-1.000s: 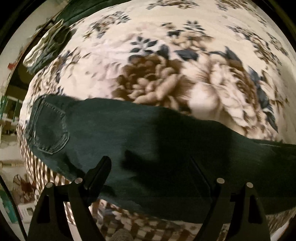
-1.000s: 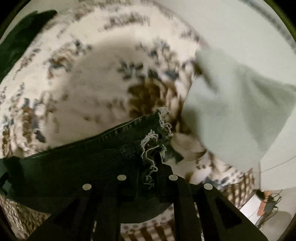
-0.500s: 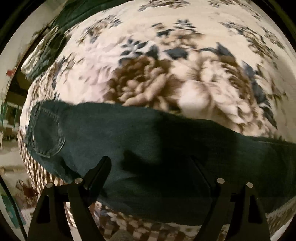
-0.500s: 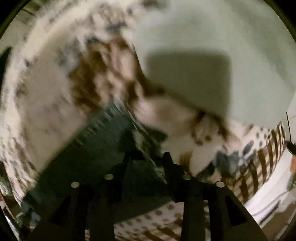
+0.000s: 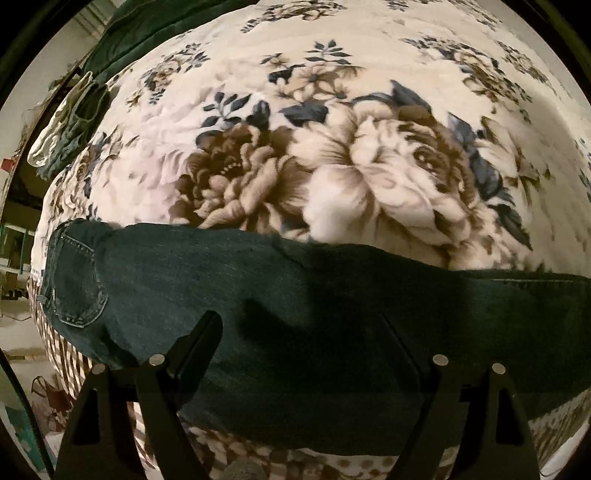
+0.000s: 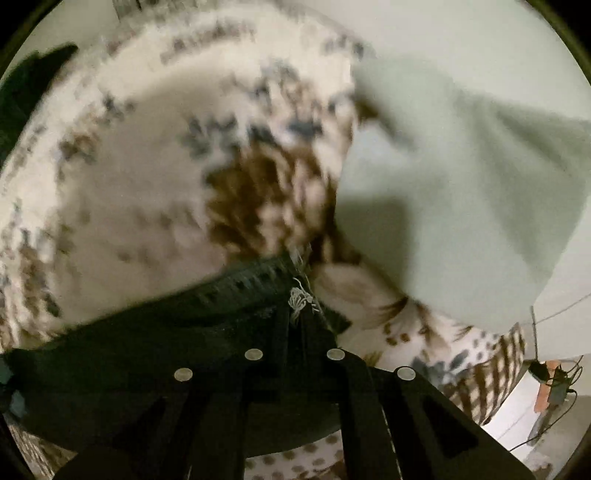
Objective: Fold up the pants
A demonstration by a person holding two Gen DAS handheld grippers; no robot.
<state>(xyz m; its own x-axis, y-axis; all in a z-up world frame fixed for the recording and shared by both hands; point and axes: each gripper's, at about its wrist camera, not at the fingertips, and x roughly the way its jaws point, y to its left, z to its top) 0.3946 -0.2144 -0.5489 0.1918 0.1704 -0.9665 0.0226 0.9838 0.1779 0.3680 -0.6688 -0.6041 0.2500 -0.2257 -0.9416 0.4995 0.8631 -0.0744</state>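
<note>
Dark denim pants (image 5: 295,314) lie stretched left to right along the near edge of a floral blanket (image 5: 332,147), back pocket at the left. My left gripper (image 5: 299,332) is open, hovering over the middle of the pants, holding nothing. In the right wrist view my right gripper (image 6: 295,314) is shut on the frayed leg hem of the pants (image 6: 184,332), and holds it just above the blanket (image 6: 129,184).
A pale green pillow (image 6: 461,203) lies at the right next to the hem. Dark green cloth (image 5: 147,29) and a bunched garment (image 5: 66,125) sit at the blanket's far left edge. The checked bed edge (image 5: 66,354) drops off near me. Cables lie on the floor (image 6: 554,384).
My right gripper, still shut on the hem, swung sideways and back; its view is blurred. The left view shifted slightly, the pants staying flat.
</note>
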